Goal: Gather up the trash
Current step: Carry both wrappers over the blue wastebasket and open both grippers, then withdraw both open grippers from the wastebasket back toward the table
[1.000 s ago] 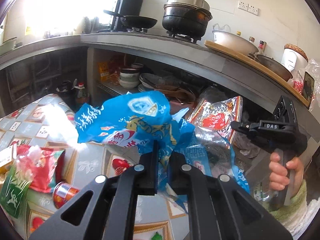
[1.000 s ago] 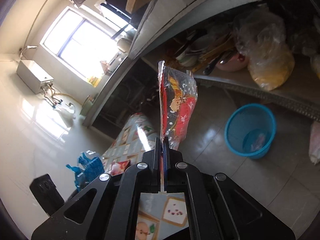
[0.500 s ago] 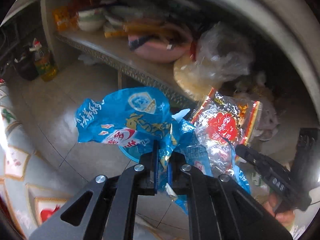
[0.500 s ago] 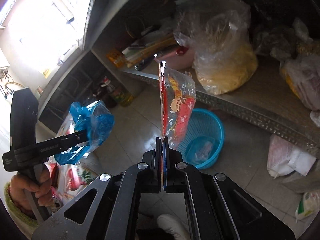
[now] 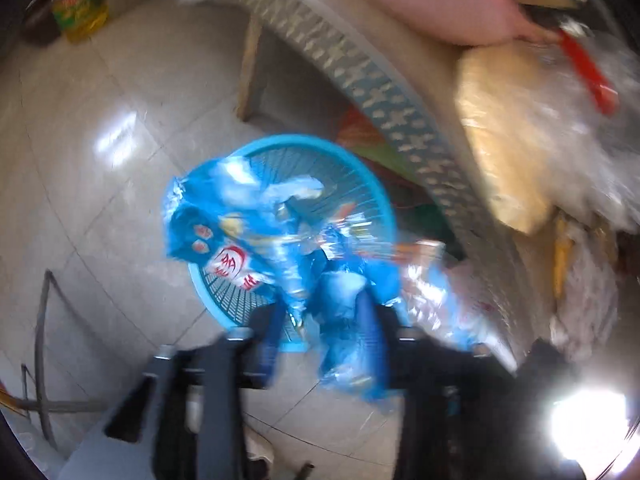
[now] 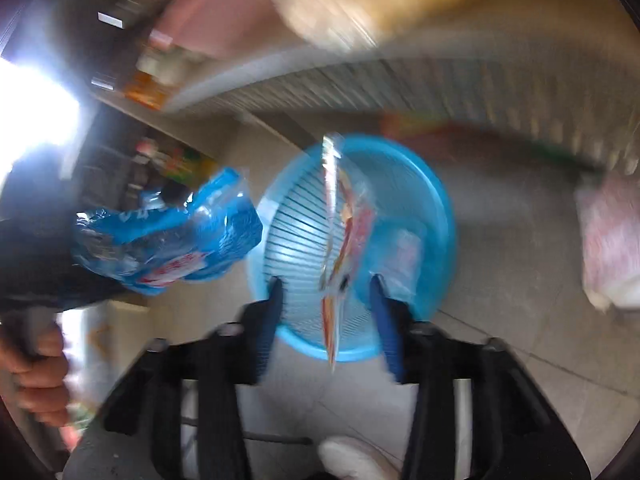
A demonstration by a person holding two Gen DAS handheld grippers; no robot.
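Tiled floor (image 5: 80, 168): blue mesh basket (image 5: 360, 184) standing on it, centre. Oil bottle (image 5: 80, 12) on floor, far left. Low shelf (image 5: 400, 120) far right, carrying yellowish bag (image 5: 500, 132).

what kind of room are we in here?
Probably a home kitchen, seen at floor level: tiled floor, a cooking-oil bottle by a low storage shelf, and a blue basket serving as the trash bin.

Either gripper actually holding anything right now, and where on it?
Nothing is held. Both sets of jaws stand open over the blue basket: the blue bag hangs loose between the left gripper's, the red wrapper between the right gripper's.
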